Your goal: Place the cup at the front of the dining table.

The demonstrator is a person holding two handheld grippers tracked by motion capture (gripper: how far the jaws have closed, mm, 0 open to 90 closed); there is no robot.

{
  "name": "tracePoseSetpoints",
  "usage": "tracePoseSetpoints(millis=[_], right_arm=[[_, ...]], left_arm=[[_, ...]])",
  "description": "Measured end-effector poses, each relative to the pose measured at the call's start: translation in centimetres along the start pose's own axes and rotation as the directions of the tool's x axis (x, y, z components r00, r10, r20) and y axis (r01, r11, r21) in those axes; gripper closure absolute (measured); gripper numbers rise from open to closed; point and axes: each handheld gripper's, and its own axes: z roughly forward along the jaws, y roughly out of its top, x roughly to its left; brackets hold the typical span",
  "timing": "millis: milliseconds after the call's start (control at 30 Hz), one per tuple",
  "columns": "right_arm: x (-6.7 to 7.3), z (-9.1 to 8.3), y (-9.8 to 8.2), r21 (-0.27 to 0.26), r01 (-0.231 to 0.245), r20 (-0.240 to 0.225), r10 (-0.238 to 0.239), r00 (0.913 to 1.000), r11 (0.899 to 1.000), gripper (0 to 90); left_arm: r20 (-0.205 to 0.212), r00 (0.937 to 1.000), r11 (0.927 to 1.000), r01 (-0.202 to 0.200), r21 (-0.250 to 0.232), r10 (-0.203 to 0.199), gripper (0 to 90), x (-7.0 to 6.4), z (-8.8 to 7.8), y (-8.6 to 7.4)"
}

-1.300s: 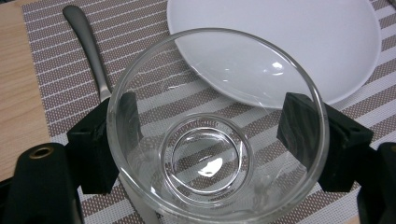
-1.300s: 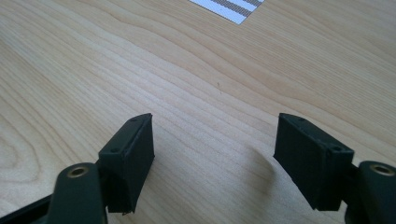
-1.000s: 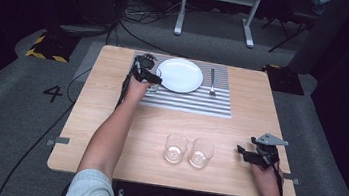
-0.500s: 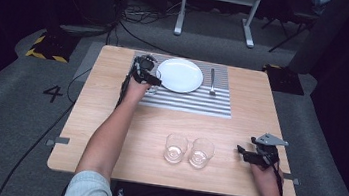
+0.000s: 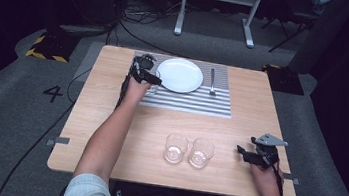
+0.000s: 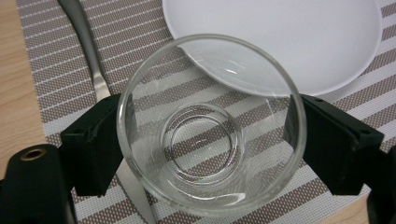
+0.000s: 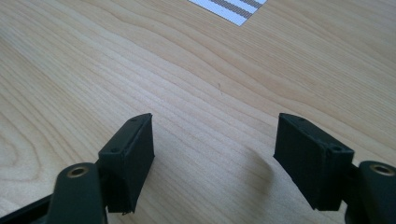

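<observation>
**Me:** Glass [image 6: 211, 123] sits between the jaws of my left gripper [image 5: 153, 79], 1 black pad on each side of its wall, over the striped placemat [image 6: 56, 70], with the white plate [image 6: 299, 42] just beyond its rim and a piece of cutlery [image 6: 91, 60] running under my left-hand jaw.

**Other:** Are you gripping it or only framing it?

**Me:** The pads look to touch the wall on both sides, so I take it as held. I cannot tell whether its base rests on the mat or hangs just above it.

**Other:** How will it handle?

**Me:** Light, I judge, but rigid, smooth and breakable. Slippery against hard pads, so a firm hold across the widest part of the wall, kept upright, suits it best. Squeezing too hard risks a crack.

**Other:** And your other hand?

**Me:** My right gripper [image 5: 245, 154] is spread wide and holds nothing, low over bare wooden table [image 7: 196, 70]. 2 more glasses [image 5: 189, 151] stand side by side just to its left.

**Other:** Any writing?

**Me:** None on the glass or plate. A "4" [image 5: 52, 94] is marked on the floor, well off to the left of my left gripper.
</observation>
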Motion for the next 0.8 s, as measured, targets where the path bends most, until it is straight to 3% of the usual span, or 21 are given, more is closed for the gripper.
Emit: tracePoseSetpoints(millis=[200,467,600,800], right_arm=[[0.0,0.0,0.0,0.003,-0.003,-0.006,0.003,1.0000,1.000,28.4],[0.0,0.1,0.0,0.002,-0.006,-0.001,0.006,1.0000,1.000,26.7],[-0.1,0.1,0.1,0.006,-0.023,0.003,0.023,0.9997,1.000,26.0],[0.1,0.1,0.1,-0.001,-0.023,0.007,0.023,0.9997,1.000,26.0]], left_arm=[[-0.040,0.9982,0.9979,-0.046,-0.047,0.044,14.4,-0.5,-1.7,-0.1],[-0.015,0.9990,0.9946,-0.044,-0.094,0.043,14.4,-1.0,-3.8,-0.9],[0.026,0.9971,0.9923,-0.069,-0.103,0.072,14.4,-1.5,-5.5,-1.4],[0.044,0.9932,0.9881,-0.102,-0.116,0.107,14.4,-2.3,-7.5,-2.1]])
